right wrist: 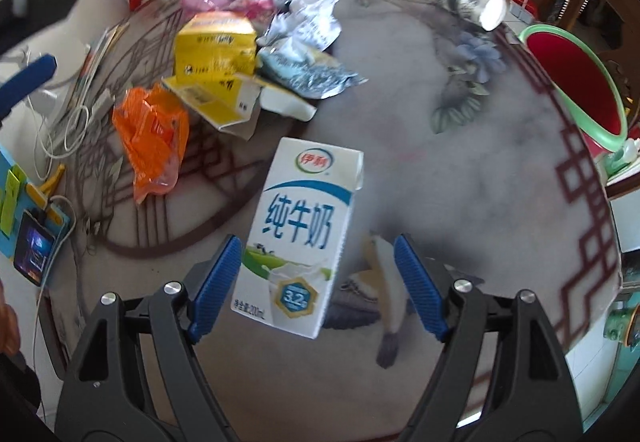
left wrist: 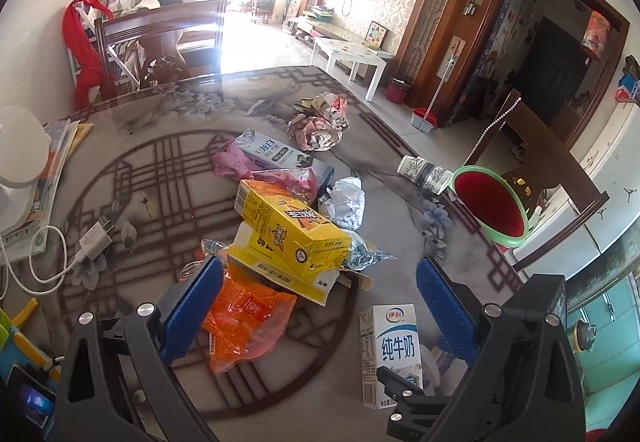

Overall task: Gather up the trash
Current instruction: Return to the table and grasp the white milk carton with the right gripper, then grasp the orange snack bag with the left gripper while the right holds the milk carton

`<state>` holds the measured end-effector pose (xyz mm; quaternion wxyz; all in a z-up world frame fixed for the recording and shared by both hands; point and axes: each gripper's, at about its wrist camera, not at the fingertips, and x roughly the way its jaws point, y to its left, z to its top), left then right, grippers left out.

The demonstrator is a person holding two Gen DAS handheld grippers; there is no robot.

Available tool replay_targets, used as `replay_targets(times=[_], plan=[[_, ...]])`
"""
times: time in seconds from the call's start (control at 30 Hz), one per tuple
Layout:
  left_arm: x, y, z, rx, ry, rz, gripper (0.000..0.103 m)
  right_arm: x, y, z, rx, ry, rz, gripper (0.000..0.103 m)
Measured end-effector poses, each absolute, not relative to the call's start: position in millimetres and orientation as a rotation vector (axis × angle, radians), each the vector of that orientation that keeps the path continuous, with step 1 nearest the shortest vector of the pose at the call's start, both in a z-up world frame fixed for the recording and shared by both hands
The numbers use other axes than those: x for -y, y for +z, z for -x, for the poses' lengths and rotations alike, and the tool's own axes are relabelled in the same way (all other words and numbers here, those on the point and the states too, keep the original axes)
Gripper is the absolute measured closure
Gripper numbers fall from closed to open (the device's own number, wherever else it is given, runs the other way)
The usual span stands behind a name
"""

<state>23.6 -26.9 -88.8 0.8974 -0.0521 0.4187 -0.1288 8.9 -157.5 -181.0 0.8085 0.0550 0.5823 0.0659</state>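
Straddling the white milk carton with wide jaws, right gripper low over the desk, pads off the carton, nothing gripped. Hovering with released jaws too, left gripper, above the orange wrapper and yellow boxes. Farther back, silver foil bag, crumpled paper, tipped paper cup. At the desk's right edge, red bin with green rim.

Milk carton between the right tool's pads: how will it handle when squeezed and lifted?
The milk carton looks like a stiff box with flat faces, so the pads should seat well. It is tall and narrow, so a nudge may tip it. If empty, it is probably light and may dent.
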Motion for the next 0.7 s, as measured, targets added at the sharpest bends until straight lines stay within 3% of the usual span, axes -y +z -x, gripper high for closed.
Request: replay_targets(times=[0.2,0.27,0.3,0.7], plan=[[18,-90,-27,-0.865,-0.242,0.126,0.01,150,-194,-17,-1.273,0.138,-0.084,0.028],[16,-91,-28,-0.865,-0.239,0.128,0.01,150,-199,-18,-1.286,0.144,-0.079,0.046],[14,-93,-29,-0.865,-0.238,0.132,0.01,149,-201,-18,-1.293,0.148,-0.078,0.047],[-32,-154,-42,-0.991,-0.143,0.197,0.01,199,-165,-3,-1.187,0.099,-0.182,0.048]])
